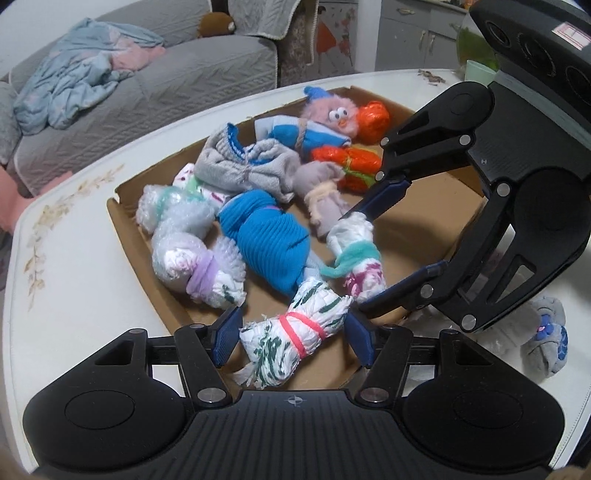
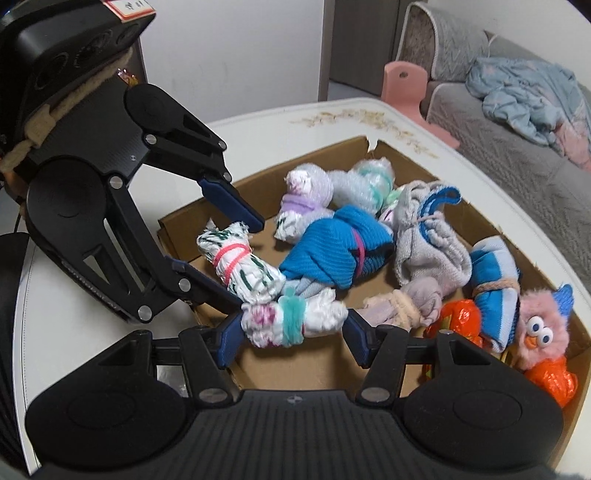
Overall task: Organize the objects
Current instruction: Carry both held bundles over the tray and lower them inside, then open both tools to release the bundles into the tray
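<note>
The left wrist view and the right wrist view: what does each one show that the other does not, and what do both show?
Only the left wrist view shows a grey bundle with blue flowers lying on the table outside the box, and a brown plush toy on the sofa. Only the right wrist view shows a pink chair. Both show the cardboard box, the blue sock roll and the pink fuzzy toy.

Both grippers are built of matte black linkage arms joined by silver round-head screws. The left gripper (image 1: 291, 338) and right gripper (image 2: 293, 338) carry ribbed blue pads (a small compass-like emblem is printed behind each pair).
</note>
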Motion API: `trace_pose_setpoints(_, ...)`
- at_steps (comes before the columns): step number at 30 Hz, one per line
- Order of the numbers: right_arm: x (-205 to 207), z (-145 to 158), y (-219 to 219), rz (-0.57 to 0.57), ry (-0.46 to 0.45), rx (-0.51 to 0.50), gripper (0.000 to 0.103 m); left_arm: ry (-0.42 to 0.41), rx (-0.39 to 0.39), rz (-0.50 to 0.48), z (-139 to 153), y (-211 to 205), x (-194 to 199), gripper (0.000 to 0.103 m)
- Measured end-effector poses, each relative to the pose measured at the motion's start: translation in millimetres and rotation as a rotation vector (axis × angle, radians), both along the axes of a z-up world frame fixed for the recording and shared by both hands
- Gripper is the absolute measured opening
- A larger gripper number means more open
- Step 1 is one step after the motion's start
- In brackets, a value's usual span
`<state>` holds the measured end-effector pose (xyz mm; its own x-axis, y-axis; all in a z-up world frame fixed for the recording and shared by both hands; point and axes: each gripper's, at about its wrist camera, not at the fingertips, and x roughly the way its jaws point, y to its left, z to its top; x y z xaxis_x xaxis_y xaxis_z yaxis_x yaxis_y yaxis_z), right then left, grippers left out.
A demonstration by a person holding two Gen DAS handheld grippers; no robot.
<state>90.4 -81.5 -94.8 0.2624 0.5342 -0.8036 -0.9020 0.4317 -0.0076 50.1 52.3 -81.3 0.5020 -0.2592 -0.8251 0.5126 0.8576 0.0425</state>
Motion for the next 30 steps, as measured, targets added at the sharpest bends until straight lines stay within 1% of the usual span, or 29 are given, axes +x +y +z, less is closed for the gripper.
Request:
trace_pose_setpoints(6,-1,1,4,0.005,0.004,-0.008,0.055,0.000,0.003,0.016,-1,0,1,0.068)
trace_pose_setpoints(8,-1,2,4,0.004,0.005,-0.009,0.056,-0.003,0.008,0.018,0,0,1,0.069)
trace_pose_setpoints(11,-3,3,3,0.007,0.005,-0.012,0.057,-0.014,0.024,0.025,3,-2,-1,0.076)
trace_pose_setpoints(12,-3,4,3,0.006,0.003,-0.013,0.058,-0.016,0.022,0.030,4,-1,-2,0.078)
trace_pose_setpoints(14,-3,7,1,-0.008,0.000,-0.012,0.064,-0.026,0.021,0.043,8,-1,-3,0.081)
trace_pose_setpoints(16,-3,10,0,-0.019,-0.002,-0.010,0.066,-0.037,0.019,0.053,13,-1,-5,0.085)
trace_pose_setpoints(18,-4,12,0,-0.028,-0.004,-0.016,0.066,-0.037,0.014,0.059,16,-1,-7,0.087)
trace_pose_setpoints(22,-4,14,0,-0.055,-0.002,-0.032,0.068,-0.037,0.030,0.067,21,-2,-11,0.088)
trace_pose_setpoints(28,-4,18,0,-0.105,0.030,-0.033,0.070,-0.038,0.040,0.125,29,1,-14,0.090)
trace_pose_setpoints(30,-4,19,0,-0.123,0.037,-0.033,0.072,-0.034,0.035,0.153,30,3,-15,0.090)
